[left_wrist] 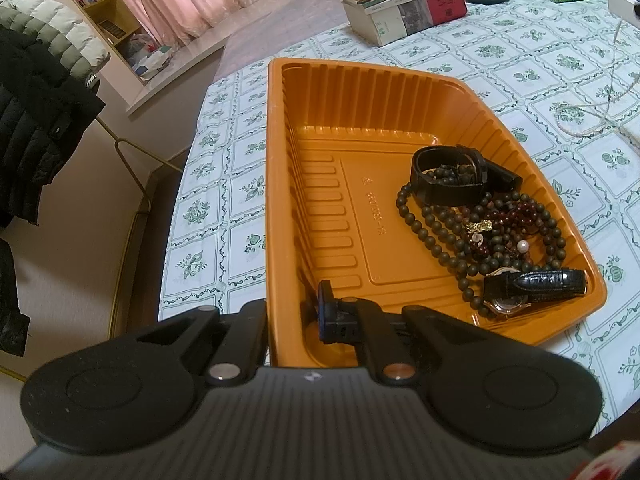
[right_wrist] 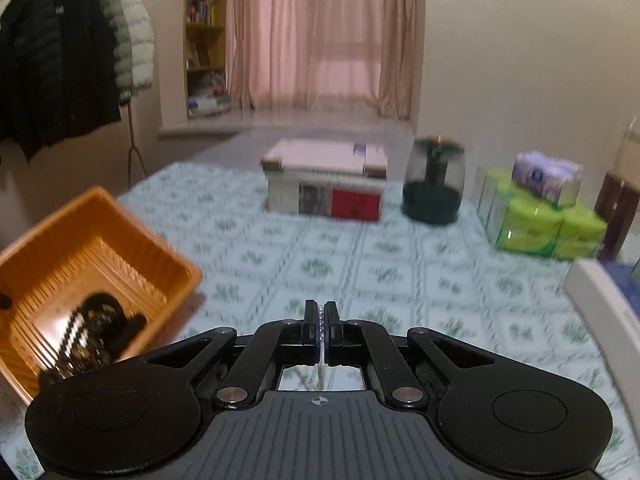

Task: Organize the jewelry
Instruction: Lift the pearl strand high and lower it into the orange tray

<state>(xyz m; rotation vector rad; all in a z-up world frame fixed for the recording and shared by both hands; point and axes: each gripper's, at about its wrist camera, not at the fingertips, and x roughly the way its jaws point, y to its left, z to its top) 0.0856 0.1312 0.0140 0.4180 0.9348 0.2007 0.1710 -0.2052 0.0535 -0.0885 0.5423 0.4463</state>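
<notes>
Two grippers at work over a floral tablecloth. Left gripper clamped on the near-left wall of an orange plastic tray, one finger inside and one outside the rim, fingers nearly together on that thin wall. Inside the tray, toward its right half: a black wristband, tangled dark bead bracelets, a watch with a black leather strap. Farther right, loose on the cloth, a pearl strand, leading up and out of sight. Right gripper closed tight on a thin beaded strand, a few small pale beads visible between the pads, thread hanging below. Behind, stacked books, a dark jar, green tissue packs.
</notes>
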